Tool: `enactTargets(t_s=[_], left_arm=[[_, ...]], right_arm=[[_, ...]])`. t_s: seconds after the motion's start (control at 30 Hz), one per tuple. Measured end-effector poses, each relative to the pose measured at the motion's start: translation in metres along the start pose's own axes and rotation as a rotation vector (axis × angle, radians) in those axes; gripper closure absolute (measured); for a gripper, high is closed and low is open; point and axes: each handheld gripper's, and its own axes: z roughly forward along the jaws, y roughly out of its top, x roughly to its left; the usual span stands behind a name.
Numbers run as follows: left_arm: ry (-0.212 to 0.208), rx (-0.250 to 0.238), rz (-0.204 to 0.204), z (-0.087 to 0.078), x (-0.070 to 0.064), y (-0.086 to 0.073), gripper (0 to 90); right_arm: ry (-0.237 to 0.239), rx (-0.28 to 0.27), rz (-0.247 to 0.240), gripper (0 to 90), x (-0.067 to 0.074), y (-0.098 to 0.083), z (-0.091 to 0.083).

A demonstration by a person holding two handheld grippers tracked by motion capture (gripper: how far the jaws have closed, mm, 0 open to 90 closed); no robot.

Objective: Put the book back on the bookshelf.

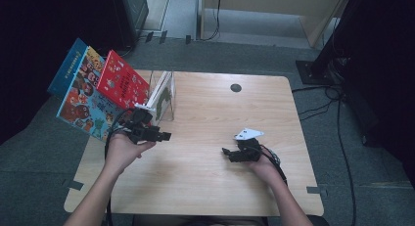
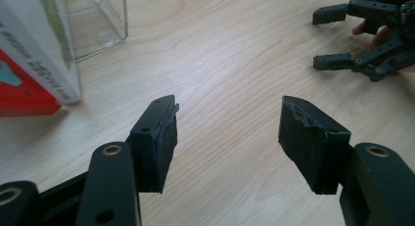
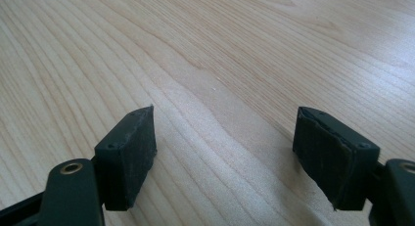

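The left gripper (image 1: 164, 136) hovers with jaws spread and nothing between them, just short of the picture books (image 1: 105, 91) leaning in a clear stand (image 1: 164, 96) at the table's (image 1: 205, 187) far left edge. The right gripper (image 1: 226, 152), also spread and empty, sits over bare wood with free room all around. The books overhang the table's left edge; their cover lettering is too small to read.
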Motion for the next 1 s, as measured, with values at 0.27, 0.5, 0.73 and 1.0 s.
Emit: enactTargets(t_s=[0.27,0.5,0.73,1.0], left_arm=[[-0.033,0.042,-0.006,0.036,-0.003,-0.023,40.0],[-0.021,0.037,-0.004,0.054,0.001,-0.041,39.9],[0.002,0.044,0.008,0.068,0.005,-0.053,39.7],[-0.009,0.022,0.013,0.071,0.009,-0.057,38.6]], right_arm=[[0.0,0.001,0.0,23.2,0.0,0.0,0.0],[0.001,0.003,0.001,22.9,0.001,0.0,0.0],[0.004,0.002,-0.001,22.6,0.002,0.001,0.001],[0.01,0.002,-0.01,21.9,0.002,0.001,0.002]])
